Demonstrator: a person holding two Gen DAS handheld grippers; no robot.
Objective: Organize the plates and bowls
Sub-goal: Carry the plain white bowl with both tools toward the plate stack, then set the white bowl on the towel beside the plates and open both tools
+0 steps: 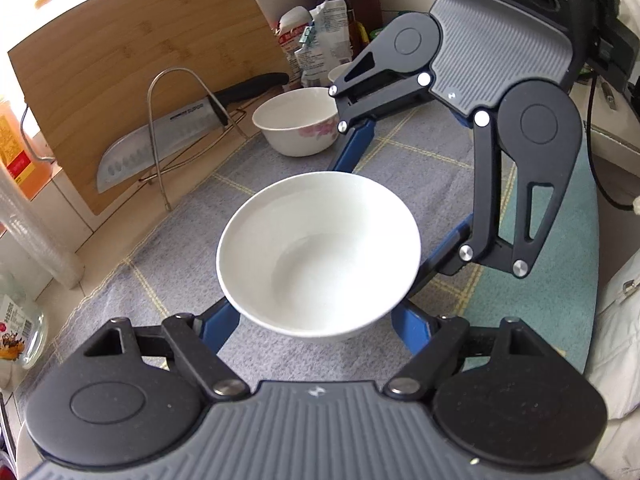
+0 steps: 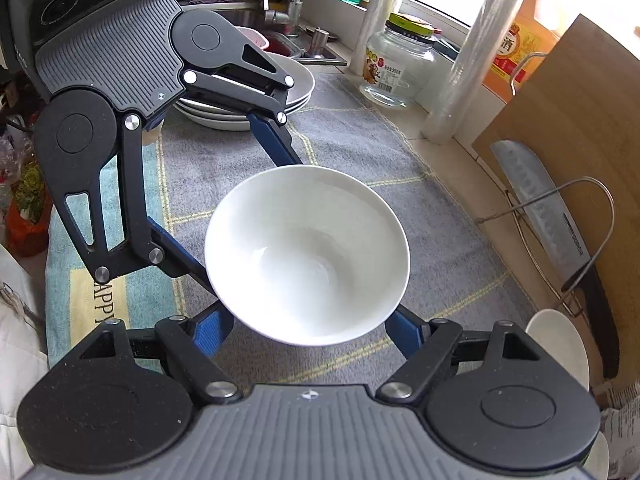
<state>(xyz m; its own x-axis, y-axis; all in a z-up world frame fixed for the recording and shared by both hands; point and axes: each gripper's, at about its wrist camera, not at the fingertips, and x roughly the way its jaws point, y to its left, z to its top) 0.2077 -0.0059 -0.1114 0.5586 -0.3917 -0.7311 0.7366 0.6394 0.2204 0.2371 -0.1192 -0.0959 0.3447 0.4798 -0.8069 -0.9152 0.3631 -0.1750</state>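
A plain white bowl (image 1: 320, 256) (image 2: 308, 256) hangs just above the grey cloth mat (image 1: 160, 280), gripped from opposite sides by both grippers. My left gripper (image 1: 314, 320) has its blue fingers (image 1: 218, 328) against the bowl's near wall. In the right wrist view it (image 2: 228, 200) comes in from the upper left. My right gripper (image 2: 308, 320) clasps the opposite side and shows in the left wrist view (image 1: 394, 208) at the upper right. A flowered bowl (image 1: 298, 120) stands further back on the mat. A stack of plates (image 2: 296, 80) sits at the mat's far end.
A cleaver on a wire rack (image 1: 160, 140) leans against a bamboo cutting board (image 1: 140, 40) along the wall. A glass jar (image 2: 396, 68), a cling film roll (image 2: 460, 72) and an oil jug (image 2: 520, 40) line the sill. Another white dish (image 2: 560, 344) lies at the lower right.
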